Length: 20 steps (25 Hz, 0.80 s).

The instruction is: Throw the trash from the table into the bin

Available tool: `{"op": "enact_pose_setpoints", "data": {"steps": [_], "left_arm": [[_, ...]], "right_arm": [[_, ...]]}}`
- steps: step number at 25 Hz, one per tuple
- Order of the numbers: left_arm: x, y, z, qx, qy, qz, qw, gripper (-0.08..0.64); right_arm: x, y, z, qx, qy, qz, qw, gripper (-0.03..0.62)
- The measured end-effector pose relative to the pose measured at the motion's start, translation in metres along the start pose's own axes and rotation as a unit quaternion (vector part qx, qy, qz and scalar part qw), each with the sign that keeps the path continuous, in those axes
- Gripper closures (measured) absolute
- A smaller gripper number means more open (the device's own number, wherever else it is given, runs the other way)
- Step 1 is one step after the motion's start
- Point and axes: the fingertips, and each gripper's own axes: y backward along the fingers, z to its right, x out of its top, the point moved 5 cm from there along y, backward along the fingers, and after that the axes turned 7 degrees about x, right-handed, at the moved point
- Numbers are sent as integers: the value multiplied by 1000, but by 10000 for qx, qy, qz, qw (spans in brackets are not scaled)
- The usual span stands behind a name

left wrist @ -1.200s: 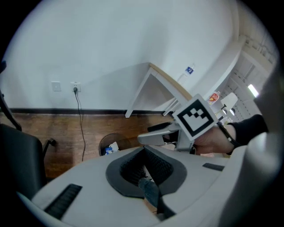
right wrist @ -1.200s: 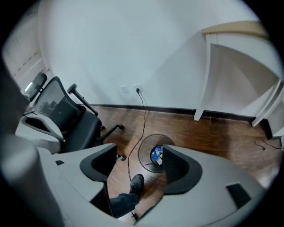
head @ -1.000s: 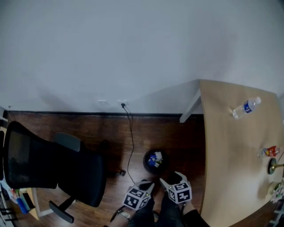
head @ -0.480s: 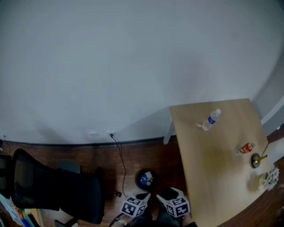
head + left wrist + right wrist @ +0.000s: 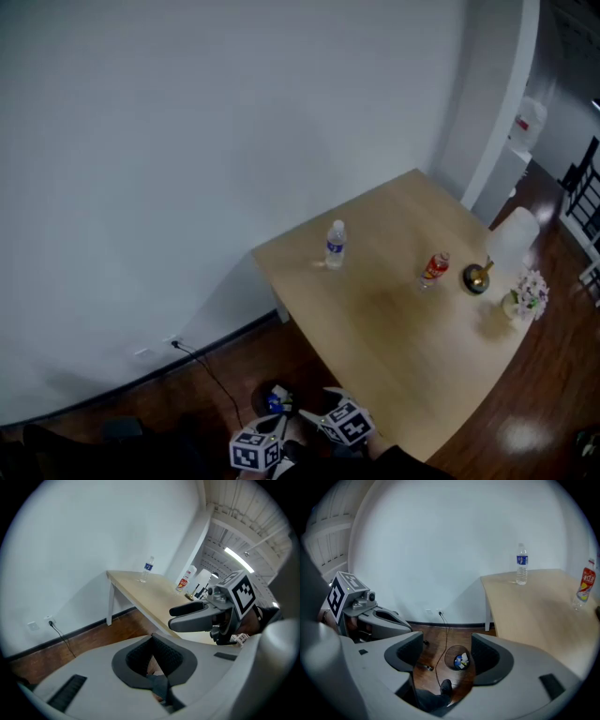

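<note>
Having lifted both hands from the bin (image 5: 272,401), my right fingers (image 5: 401,656) spread and empty, my left fingers (image 5: 140,656) pressed together on nothing, I now face the worktop (image 5: 394,328), where the water bottle (image 5: 335,246) stands near its wall-side edge, likely next.

A clear water bottle (image 5: 335,244) with a blue label and a white cap stands upright near the far left corner of the pale wooden worktop (image 5: 394,328), about the middle of the head view. Well apart from it, further right along the worktop, a smaller bottle (image 5: 435,267) with a red label also stands upright. The bin (image 5: 447,660) is round and dark. It sits on the brown wooden floor (image 5: 430,637) off the worktop's near left corner, low in the frame. Blue and white scraps (image 5: 461,659) lie inside it.
</note>
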Motion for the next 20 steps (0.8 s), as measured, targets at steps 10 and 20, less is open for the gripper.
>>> {"op": "enact_pose_setpoints", "data": {"steps": [10, 20], "left_arm": [[45, -40, 48, -465, -716, -310, 9959, 557], [100, -99, 114, -902, -1650, -672, 9799, 557]], "right_arm": [[-10, 32, 54, -498, -605, 337, 9964, 264], [-32, 89, 178, -1693, -1668, 984, 9663, 264]]}}
